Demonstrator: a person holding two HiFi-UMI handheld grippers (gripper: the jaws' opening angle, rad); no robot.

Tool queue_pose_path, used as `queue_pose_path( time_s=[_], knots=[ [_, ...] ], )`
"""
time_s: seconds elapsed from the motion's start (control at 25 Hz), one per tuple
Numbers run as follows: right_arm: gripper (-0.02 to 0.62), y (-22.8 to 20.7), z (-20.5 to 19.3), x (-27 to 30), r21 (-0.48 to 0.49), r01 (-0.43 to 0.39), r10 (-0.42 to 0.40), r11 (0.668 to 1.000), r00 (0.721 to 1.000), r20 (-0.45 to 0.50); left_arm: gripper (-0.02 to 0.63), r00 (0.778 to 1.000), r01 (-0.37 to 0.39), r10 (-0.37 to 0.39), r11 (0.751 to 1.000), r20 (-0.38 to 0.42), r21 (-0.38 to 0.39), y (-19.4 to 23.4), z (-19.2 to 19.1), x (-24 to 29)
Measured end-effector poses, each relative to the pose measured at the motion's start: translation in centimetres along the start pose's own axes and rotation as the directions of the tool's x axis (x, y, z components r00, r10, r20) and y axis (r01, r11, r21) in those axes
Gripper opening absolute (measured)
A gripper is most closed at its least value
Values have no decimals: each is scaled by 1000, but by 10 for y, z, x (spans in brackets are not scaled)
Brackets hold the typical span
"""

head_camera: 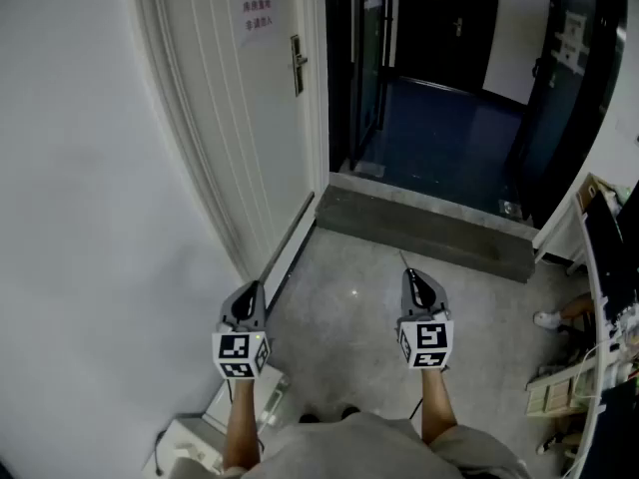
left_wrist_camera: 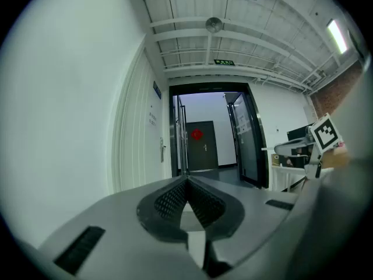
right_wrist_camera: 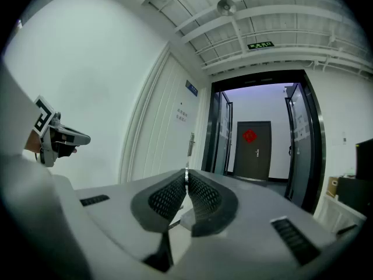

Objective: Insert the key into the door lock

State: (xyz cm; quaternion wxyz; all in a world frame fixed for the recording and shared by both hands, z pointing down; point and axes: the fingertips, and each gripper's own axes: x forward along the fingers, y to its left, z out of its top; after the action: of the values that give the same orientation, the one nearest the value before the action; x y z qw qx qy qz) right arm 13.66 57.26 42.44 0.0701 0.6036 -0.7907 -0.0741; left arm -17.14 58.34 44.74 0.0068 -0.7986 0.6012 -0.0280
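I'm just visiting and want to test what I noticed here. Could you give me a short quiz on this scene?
1. True or false: the left claw holds the key.
2. The white door with the lock stands: A) ahead left, B) ahead right, C) behind the person.
3. What colour is the ornament on the far dark door?
Key: 1 false, the right claw grips it; 2 A; 3 red.

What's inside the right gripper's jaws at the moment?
A thin metal key, seen edge-on, is pinched at the tips of the right gripper. Only its narrow edge shows; the dark pads cover its sides, so its shape cannot be read.
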Motion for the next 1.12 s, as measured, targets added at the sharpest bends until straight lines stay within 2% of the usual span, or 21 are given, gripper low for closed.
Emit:
queue_pose_path(
  time_s=[0.36,0.64,1.12],
  knots=[
    [29,-9,-5,0,-2,-11,11,1000,1000,0,17,1000,8,-8,1000,-19,0,-14,-3,2],
    [29,-20,-11,1,22,-30,30,999,1000,2,17,1000,-8,8,1000,-4,12,-25,0,7],
    [29,-72,-18,9,10,-80,79,997,997,24,17,999,-32,32,999,-20,2,-77,2,37]
  ],
)
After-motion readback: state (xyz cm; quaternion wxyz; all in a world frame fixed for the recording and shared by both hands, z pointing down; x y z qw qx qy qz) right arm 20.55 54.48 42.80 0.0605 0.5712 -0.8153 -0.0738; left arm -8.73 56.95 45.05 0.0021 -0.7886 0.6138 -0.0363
